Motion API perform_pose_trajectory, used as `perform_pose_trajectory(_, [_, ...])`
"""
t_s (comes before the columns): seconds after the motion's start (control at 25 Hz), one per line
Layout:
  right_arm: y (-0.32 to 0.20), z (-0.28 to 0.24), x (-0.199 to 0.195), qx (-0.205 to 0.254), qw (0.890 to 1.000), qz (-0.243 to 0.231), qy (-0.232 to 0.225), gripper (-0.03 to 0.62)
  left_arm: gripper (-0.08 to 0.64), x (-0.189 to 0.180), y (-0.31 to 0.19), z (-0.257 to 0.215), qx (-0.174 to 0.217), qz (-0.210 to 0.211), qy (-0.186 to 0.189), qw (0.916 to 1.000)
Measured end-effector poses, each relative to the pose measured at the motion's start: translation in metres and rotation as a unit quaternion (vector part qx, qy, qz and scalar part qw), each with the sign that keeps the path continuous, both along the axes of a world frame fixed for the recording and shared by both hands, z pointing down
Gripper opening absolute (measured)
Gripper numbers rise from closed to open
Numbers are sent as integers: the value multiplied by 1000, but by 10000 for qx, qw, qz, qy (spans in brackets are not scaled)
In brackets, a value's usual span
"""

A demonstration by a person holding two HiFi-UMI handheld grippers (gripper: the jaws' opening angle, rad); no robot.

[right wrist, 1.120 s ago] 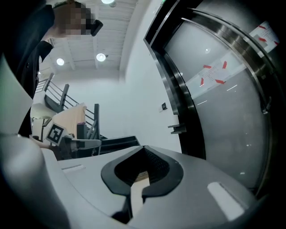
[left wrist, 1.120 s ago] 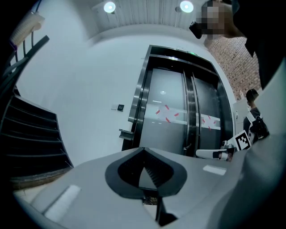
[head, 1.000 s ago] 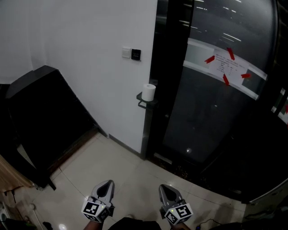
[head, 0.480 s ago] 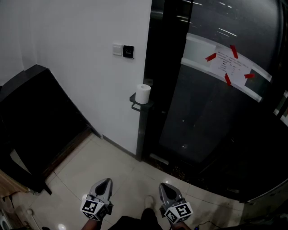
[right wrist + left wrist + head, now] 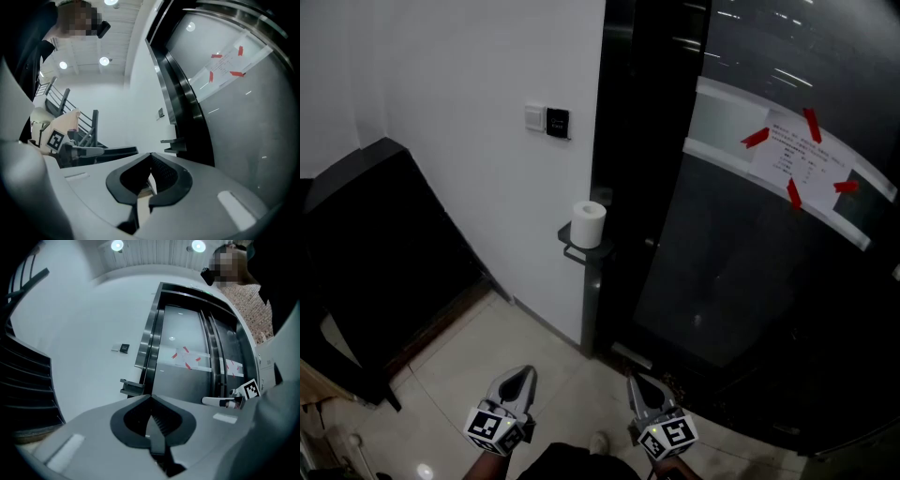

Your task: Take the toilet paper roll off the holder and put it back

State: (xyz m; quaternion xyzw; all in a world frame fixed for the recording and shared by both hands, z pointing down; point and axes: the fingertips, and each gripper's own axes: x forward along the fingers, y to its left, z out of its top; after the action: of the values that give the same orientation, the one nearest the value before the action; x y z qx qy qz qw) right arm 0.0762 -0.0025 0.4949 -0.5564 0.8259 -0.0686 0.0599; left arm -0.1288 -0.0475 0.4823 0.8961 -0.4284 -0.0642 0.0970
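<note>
We hold the left gripper (image 5: 522,373) and the right gripper (image 5: 636,381) side by side, low in the head view, both pointing level at the wall (image 5: 441,84). In each gripper view the jaws meet at their tips with nothing between them. The toilet paper roll (image 5: 588,224) stands upright on the dark holder (image 5: 570,251), well ahead of both grippers, just beside the black door frame (image 5: 623,141).

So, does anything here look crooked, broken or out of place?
Nothing spilled or broken. The toilet paper roll stands upright on its black holder by the white wall. The only makeshift touch is a paper notice stuck to the dark glass door with red tape strips.
</note>
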Motion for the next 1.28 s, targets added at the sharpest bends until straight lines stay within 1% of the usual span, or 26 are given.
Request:
perform_pose_trajectory(0.16, [-34, -3, 27, 0, 9996, -264, 31, 13, 2, 17, -29, 1, 14, -350, -16, 9994])
perform_pose_trajectory(0.28, [-52, -8, 45, 0, 9992, -390, -56, 14, 2, 34, -42, 1, 100, -473, -148, 9987])
perform_pose_trajectory(0.36, [-60, -8, 53, 3, 9987, -500, -81, 14, 2, 44, -49, 3, 58, -538, -167, 9984])
perform_pose_trajectory(0.48, [-73, -1, 67, -61, 9983, -565, -109, 14, 2, 59, -57, 6, -140, -618, -99, 9979])
perform_pose_trajectory(0.6, [-80, 14, 81, -249, 9980, -520, -276, 14, 2, 70, -60, 13, -285, -643, -83, 9975])
perform_pose_trajectory(0.72, [-88, 24, 86, -375, 9976, -501, -300, 14, 2, 70, -71, 11, -316, -716, 15, 9969])
perform_pose_trajectory(0.84, [-99, 23, 86, -350, 9977, -509, -272, 12, 2, 66, -90, 5, -295, -852, 172, 9958])
perform_pose_trajectory(0.96, [-109, 20, 89, -298, 9983, -450, -217, 13, 2, 67, -110, 4, -221, -817, 166, 9963])
perform_pose_trajectory(1.12, [-123, 13, 103, -251, 9995, -152, -143, 13, 2, 78, -135, -2, -105, -600, 270, 9978])
perform_pose_trajectory(1.28, [-144, 2, 107, -114, 9998, 86, -114, 14, 2, 81, -164, -5, -111, -437, 301, 9985])
